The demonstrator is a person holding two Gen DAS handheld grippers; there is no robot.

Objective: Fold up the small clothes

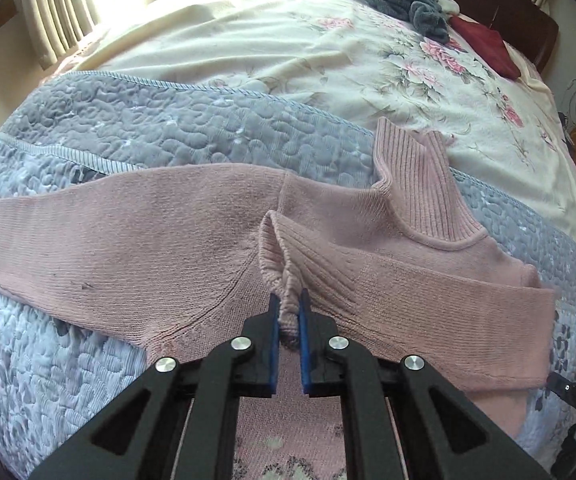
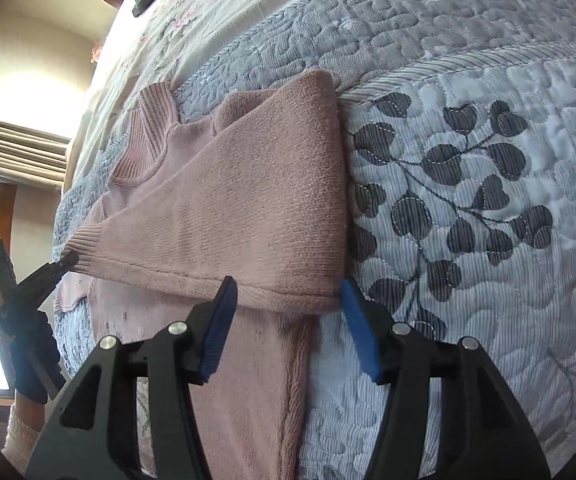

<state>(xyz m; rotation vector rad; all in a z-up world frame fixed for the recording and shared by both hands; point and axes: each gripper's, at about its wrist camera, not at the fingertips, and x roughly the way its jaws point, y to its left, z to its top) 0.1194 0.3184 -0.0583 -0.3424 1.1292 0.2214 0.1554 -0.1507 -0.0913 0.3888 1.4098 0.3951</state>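
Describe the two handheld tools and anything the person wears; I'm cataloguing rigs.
Both the left tool and the right tool are matte black, with triangular cut-out linkage arms, round silver pivot pins and flat blue ribbed finger pads. In the right wrist view, the person's hand wears a dark blue glove over a cream knitted sleeve.

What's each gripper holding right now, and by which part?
Left gripper pinches the pink sweater by its ribbed sleeve cuff. Right gripper holds nothing, jaws open.
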